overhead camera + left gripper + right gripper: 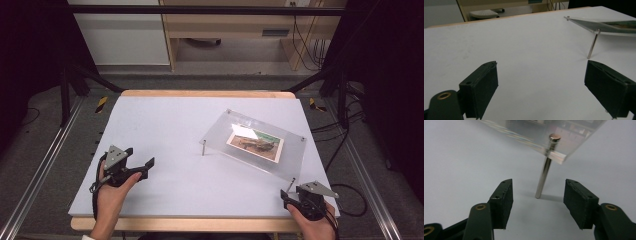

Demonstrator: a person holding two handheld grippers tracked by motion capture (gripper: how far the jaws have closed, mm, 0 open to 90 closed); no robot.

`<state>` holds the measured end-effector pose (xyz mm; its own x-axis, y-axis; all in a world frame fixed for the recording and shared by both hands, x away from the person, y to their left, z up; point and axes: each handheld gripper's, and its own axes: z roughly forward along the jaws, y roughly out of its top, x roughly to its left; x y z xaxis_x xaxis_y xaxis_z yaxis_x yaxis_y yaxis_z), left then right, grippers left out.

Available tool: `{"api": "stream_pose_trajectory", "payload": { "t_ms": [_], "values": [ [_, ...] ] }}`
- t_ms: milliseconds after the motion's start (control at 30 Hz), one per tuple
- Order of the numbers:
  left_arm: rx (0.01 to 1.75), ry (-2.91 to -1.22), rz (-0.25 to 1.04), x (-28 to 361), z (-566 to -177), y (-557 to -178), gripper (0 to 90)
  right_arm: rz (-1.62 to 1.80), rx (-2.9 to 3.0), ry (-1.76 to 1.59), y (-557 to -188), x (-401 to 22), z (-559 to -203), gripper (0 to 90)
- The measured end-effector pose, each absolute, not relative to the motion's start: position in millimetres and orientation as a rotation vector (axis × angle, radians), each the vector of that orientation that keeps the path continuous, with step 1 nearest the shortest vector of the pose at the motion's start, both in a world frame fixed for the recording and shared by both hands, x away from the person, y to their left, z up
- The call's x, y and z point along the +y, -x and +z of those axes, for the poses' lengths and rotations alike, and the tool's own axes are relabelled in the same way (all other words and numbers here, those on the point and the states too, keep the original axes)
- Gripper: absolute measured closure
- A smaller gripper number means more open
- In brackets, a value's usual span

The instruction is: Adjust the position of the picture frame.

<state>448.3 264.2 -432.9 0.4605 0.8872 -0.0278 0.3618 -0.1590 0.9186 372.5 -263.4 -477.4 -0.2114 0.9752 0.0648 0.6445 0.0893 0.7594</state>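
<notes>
One white bench (165,150) carries a clear acrylic frame (295,150) at its right, raised on metal legs, a photo card (255,142) inside. Left hand-held gripper (142,167), jaws apart and empty, rests near-left. Right hand-held gripper (290,196), jaws apart, faces the frame's near leg (544,177) without touching.

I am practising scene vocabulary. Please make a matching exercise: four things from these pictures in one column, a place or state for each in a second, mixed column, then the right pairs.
Things:
1. left gripper
2. right gripper
3. acrylic plate
4. photo

Places or states:
A. under the clear sheet
B. raised on metal pins
C. open, in front of a corner pin
D. open over bare white table

Pairs: 1-D, 2-C, 3-B, 4-A
</notes>
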Motion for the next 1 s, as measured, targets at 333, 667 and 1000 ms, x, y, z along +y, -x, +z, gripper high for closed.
{"api": "stream_pose_trajectory", "payload": {
  "t_ms": [333, 667, 1000],
  "values": [
    [1.040, -1.750, 0.701, 258, -432, -443, 18.7, 1.026, 1.919, -1.576, -382, -264, -481, 59.3],
    [1.030, -1.800, 0.688, 250, -438, -448, 32.4, 1.150, 1.852, -1.610, -383, -275, -481, 75.8],
    [1.015, -1.797, 0.662, 241, -438, -450, 41.7, 1.179, 1.820, -1.580, -386, -277, -480, 80.5]
  ]
}}
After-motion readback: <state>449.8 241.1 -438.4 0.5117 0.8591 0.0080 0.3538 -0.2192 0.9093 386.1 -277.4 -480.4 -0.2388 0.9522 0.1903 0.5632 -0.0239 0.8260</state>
